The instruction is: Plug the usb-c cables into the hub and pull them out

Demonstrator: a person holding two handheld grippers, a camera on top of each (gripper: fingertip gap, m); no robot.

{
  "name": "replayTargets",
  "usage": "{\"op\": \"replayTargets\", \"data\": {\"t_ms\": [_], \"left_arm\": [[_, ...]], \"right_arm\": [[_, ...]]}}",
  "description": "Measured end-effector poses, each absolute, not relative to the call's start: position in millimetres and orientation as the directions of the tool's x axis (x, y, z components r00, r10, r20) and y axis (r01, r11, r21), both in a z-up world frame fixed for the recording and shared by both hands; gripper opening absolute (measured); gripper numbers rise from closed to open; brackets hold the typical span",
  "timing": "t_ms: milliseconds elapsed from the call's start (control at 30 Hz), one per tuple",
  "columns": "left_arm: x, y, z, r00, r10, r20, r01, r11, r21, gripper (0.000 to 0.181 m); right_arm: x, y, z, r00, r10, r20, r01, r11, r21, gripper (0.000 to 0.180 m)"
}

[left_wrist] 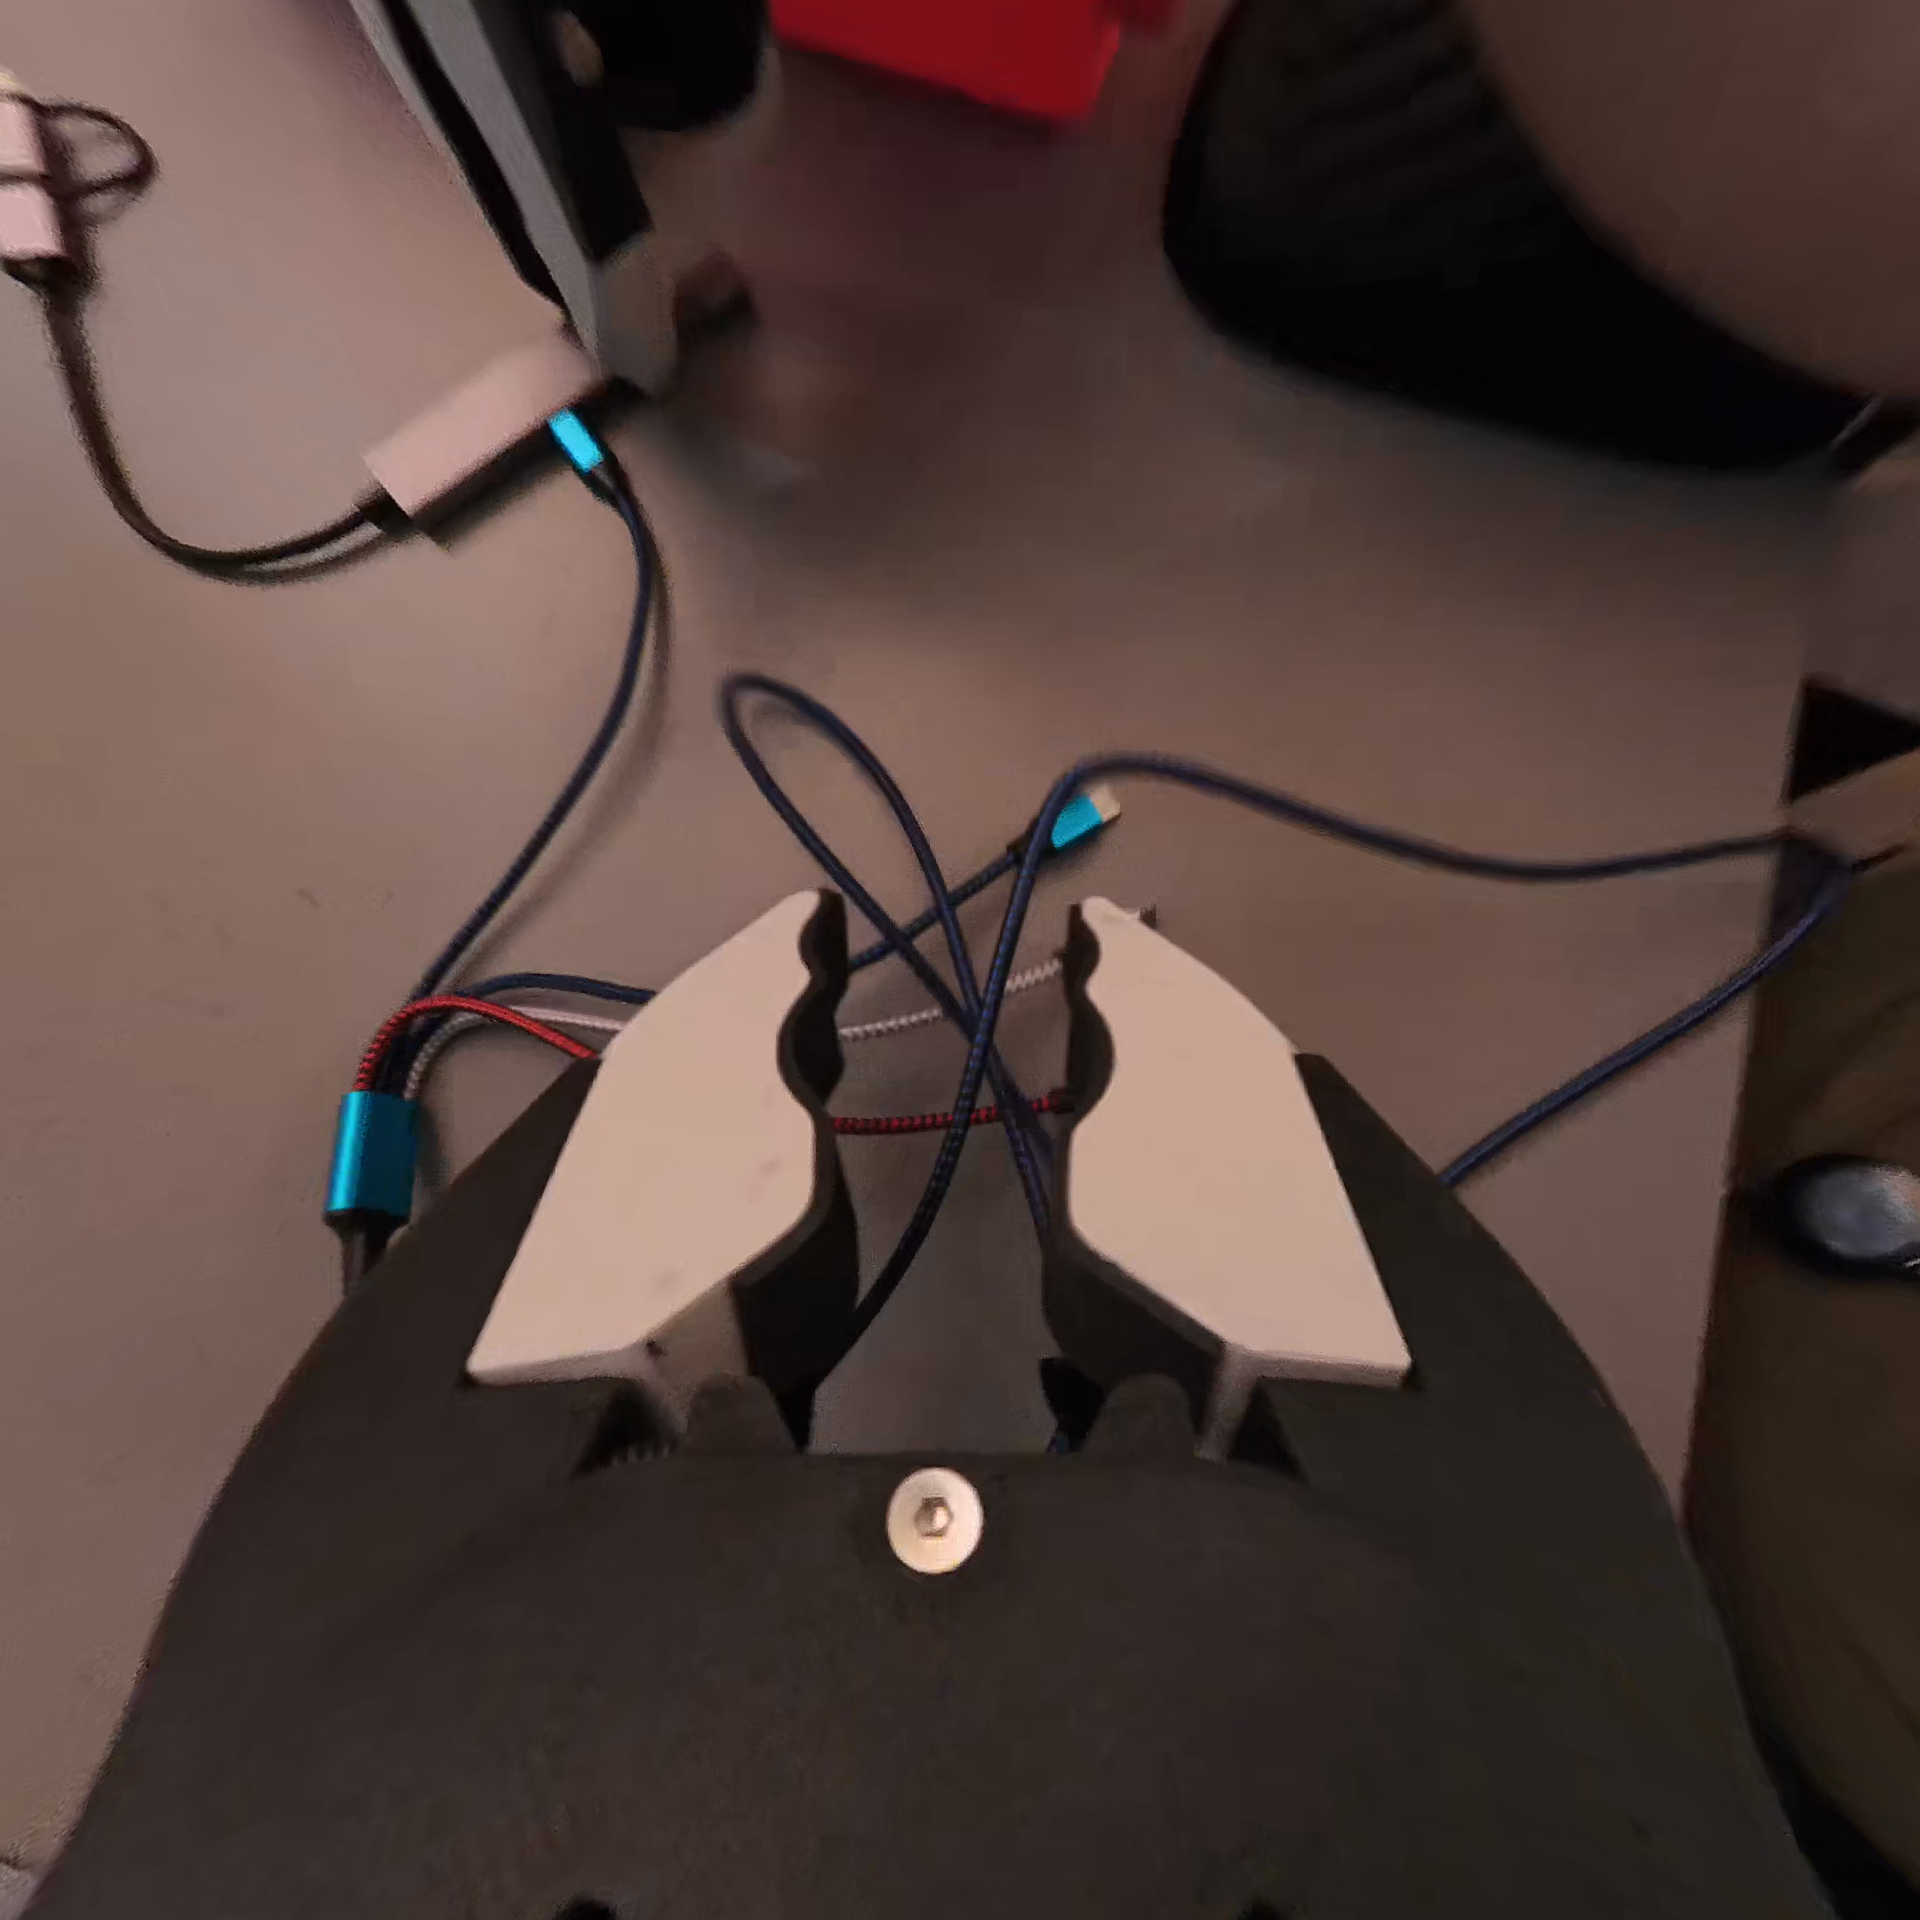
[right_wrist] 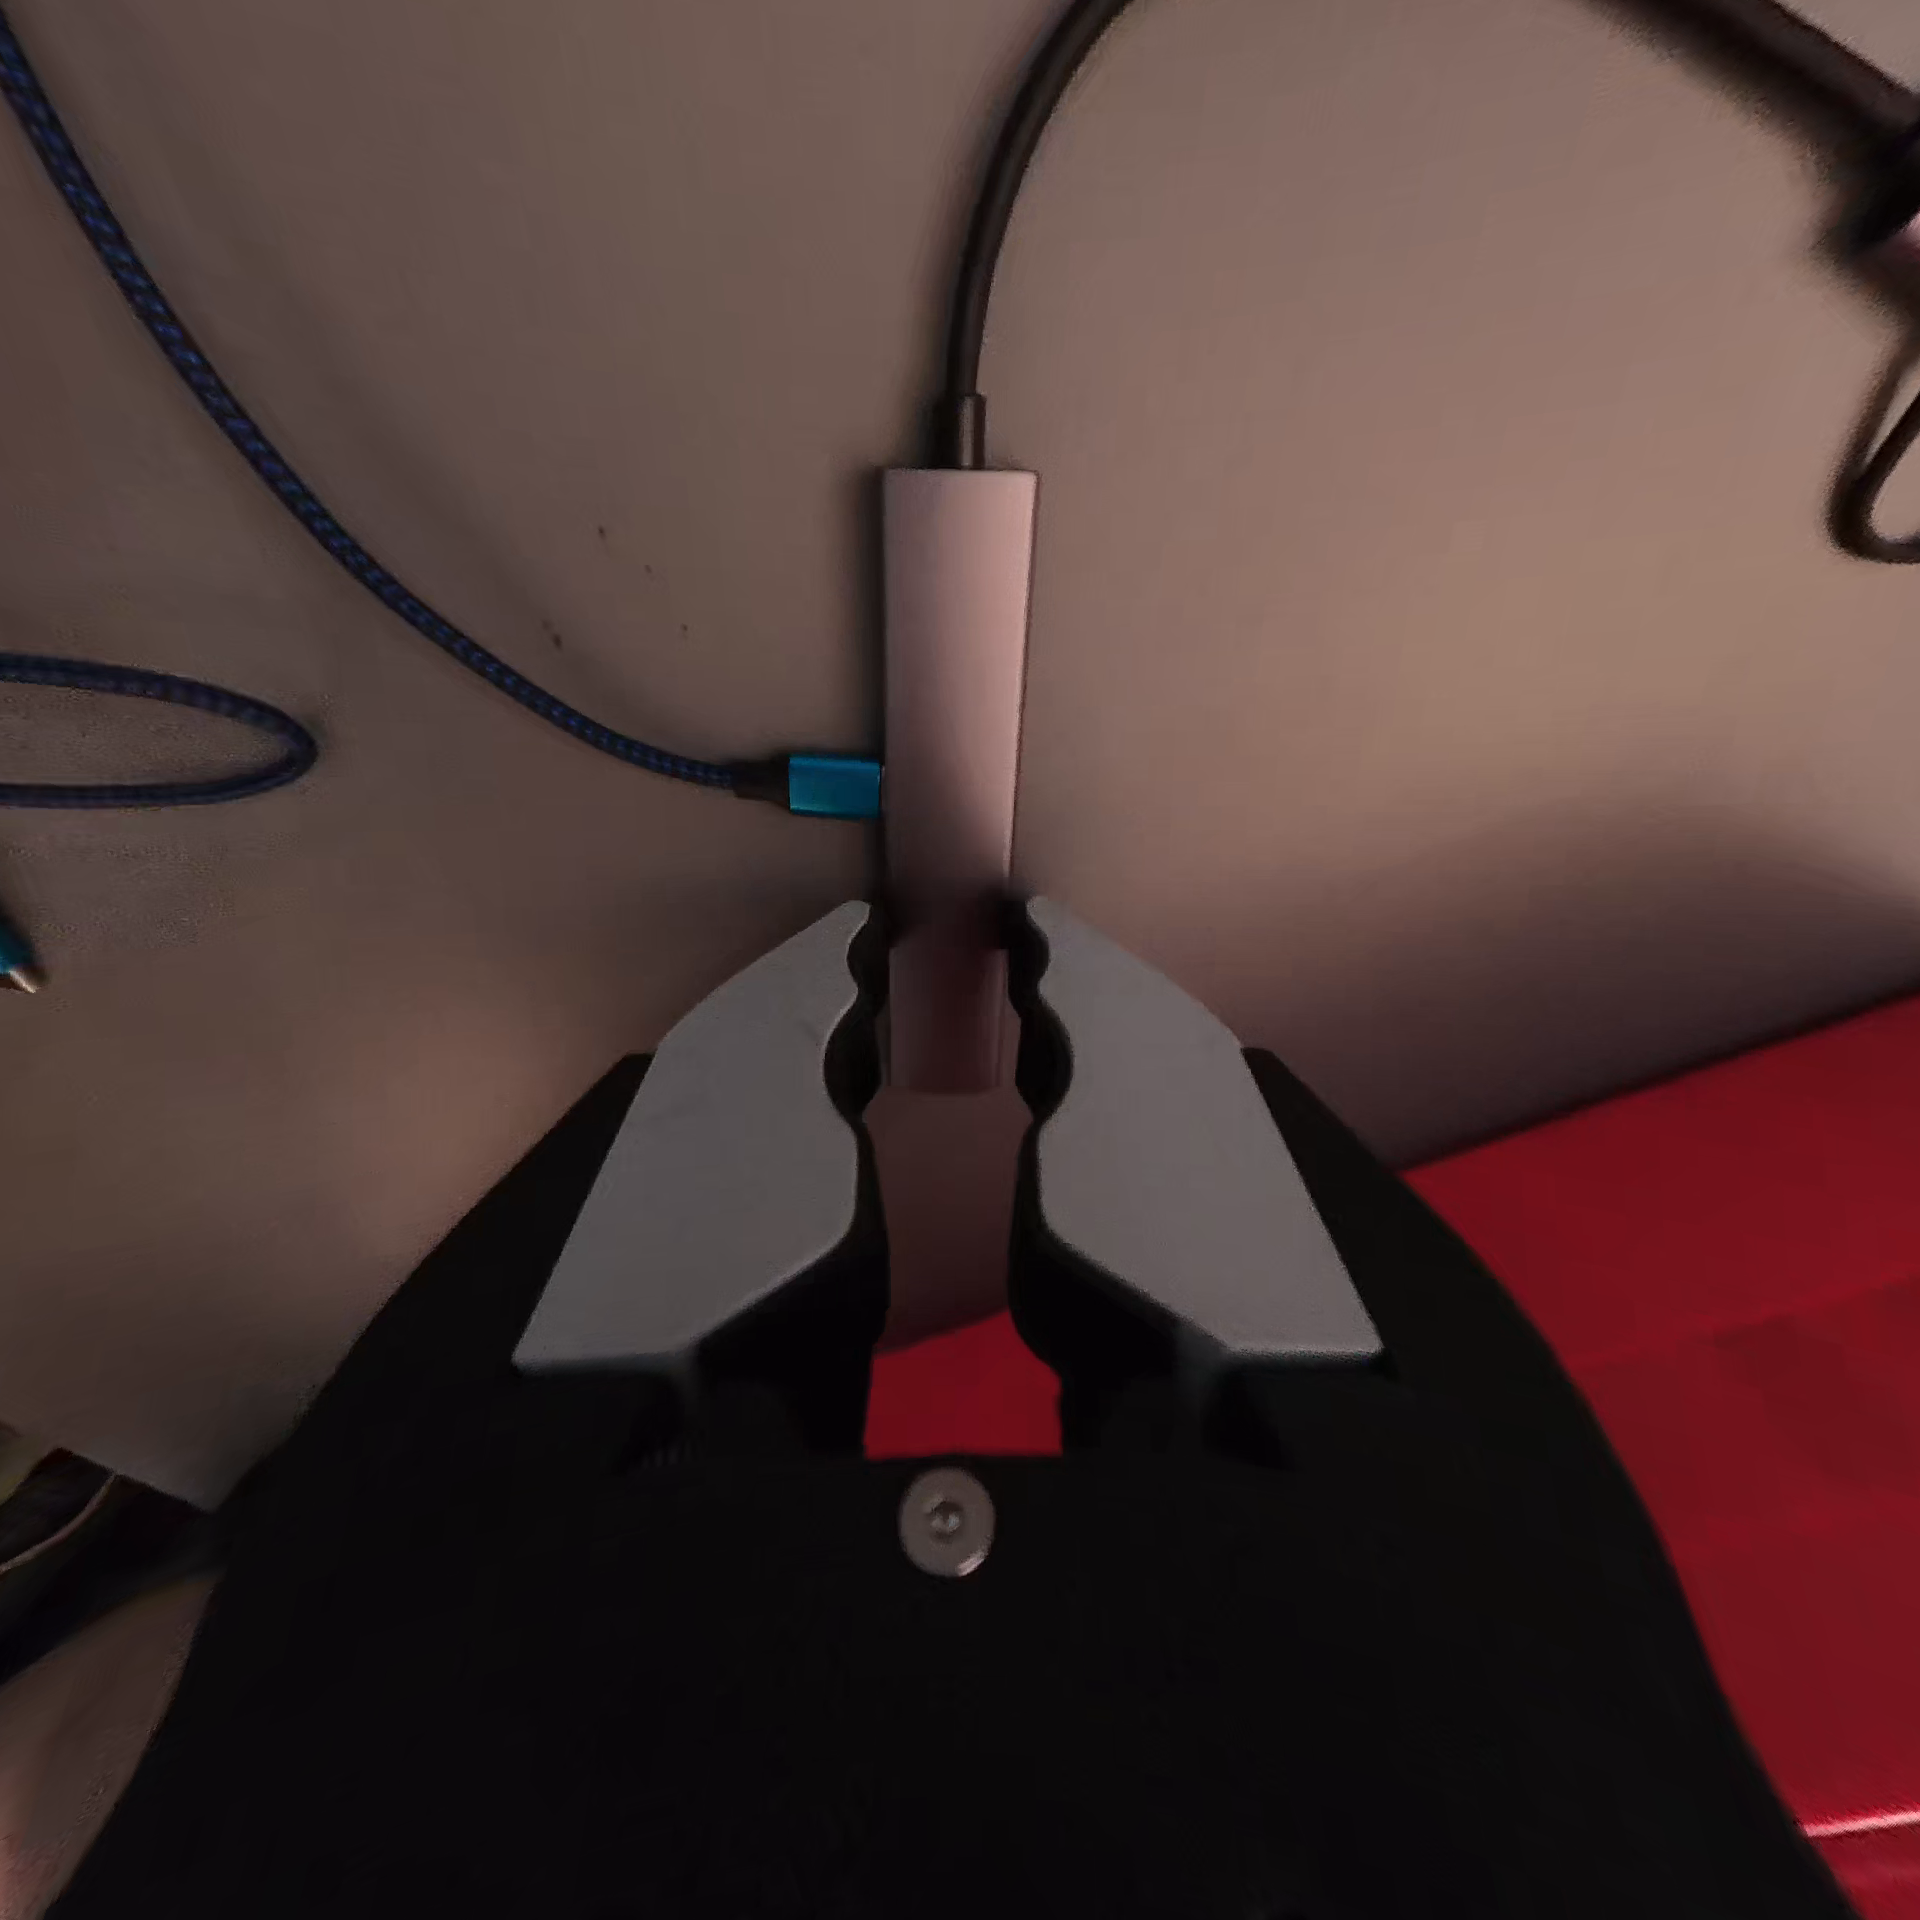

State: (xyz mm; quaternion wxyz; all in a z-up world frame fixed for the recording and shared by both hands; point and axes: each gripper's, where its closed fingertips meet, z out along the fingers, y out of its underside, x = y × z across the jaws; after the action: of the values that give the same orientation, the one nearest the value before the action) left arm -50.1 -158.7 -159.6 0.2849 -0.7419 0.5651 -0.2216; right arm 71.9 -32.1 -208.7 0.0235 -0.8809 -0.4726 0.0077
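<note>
Right wrist view, right claw (right_wrist: 948, 914) clamping hub (right_wrist: 958, 665), left claw (left_wrist: 951, 914) spread, empty

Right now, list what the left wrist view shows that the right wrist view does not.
Left wrist view only: the open left gripper over tangled cables, a red braided cable, a white one and a blue splitter sleeve.

Right wrist view only: the right gripper shut on the hub's near end.

Both: the hub with one blue plug inserted, and a loose blue plug.
</note>
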Motion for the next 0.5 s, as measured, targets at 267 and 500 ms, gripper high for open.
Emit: {"op": "replayTargets", "data": {"t_ms": [267, 500], "left_arm": [[-62, -102, -75, 0.421, -0.907, 0.027, -0.452, -0.235, -0.86, 0.06], [-45, -73, -68, 0.222, -0.858, -0.463, -0.698, 0.191, -0.69, 0.051]], "right_arm": [[46, -7, -163, 0.416, 0.891, 0.18, 0.882, -0.346, -0.321, 0.023], [29, -31, -119, 0.259, 0.951, 0.17, 0.842, -0.137, -0.522, 0.022]]}}
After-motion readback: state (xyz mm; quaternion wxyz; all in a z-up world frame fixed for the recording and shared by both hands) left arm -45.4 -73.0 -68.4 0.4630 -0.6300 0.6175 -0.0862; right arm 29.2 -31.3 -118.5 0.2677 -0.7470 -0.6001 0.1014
